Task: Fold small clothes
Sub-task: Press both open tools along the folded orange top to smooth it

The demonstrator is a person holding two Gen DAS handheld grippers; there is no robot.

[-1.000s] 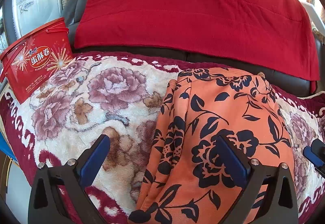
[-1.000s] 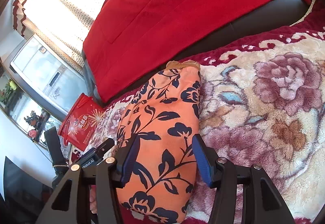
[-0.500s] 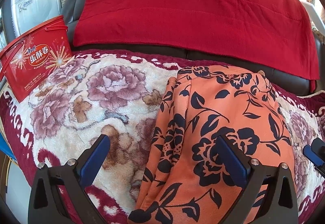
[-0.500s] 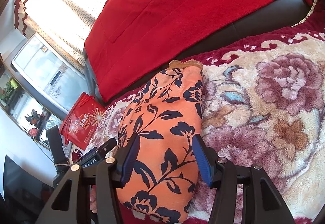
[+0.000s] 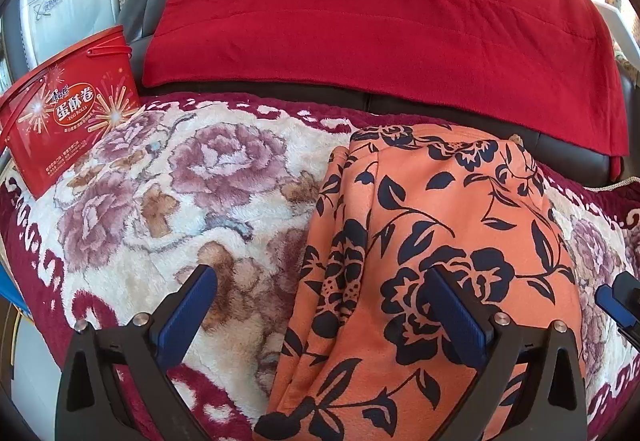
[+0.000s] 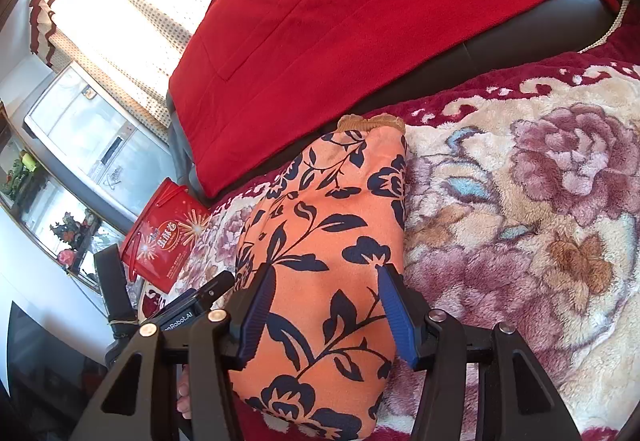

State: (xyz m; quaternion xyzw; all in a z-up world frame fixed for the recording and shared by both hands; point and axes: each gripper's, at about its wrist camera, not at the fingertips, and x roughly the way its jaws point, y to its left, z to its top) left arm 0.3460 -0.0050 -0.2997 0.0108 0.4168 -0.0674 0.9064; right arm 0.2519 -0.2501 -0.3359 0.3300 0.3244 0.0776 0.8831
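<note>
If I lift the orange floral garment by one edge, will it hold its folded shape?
Probably not. The orange floral garment looks thin and soft, with loose layered edges along one side, so it would likely droop and unfold. It seems light for its size. The plush blanket beneath may grip it, so pushing could bunch it rather than slide it.

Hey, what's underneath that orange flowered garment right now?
The orange flowered garment lies on a plush floral blanket, which shows all around it. Whatever sits directly beneath the folded cloth is covered and cannot be seen.

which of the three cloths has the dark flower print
The orange garment, lying on the plush blanket. The blanket's flowers are mauve, and the red cover on the sofa back is plain.
</note>
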